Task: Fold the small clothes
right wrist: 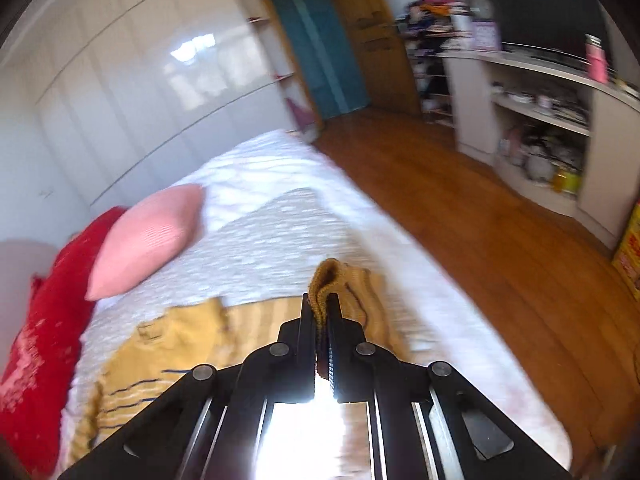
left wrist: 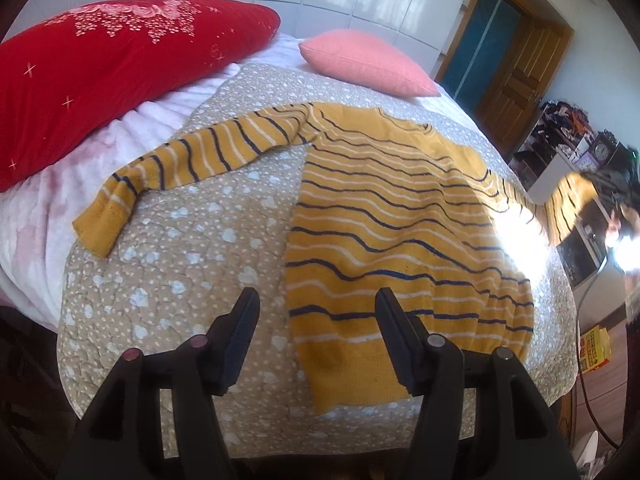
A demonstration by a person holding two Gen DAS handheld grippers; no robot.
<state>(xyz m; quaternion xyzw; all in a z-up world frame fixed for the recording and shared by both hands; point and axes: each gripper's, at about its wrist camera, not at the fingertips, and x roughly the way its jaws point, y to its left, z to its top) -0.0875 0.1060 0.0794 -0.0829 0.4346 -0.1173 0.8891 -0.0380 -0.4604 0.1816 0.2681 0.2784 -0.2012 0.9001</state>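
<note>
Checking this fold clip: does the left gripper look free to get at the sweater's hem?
Probably yes: the left gripper is open just above the hem of the striped sweater, with nothing between them.

Bed (left wrist: 36, 216) with dotted quilt (left wrist: 180, 280), striped sweater (left wrist: 400, 220), red pillow (left wrist: 100, 72), pink cushion (left wrist: 368, 60).

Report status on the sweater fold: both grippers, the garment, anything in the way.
Left gripper open, empty, over sweater hem. Right gripper shut on sleeve cuff, lifted off bed. Other sleeve spread flat. No obstruction on the quilt.
</note>
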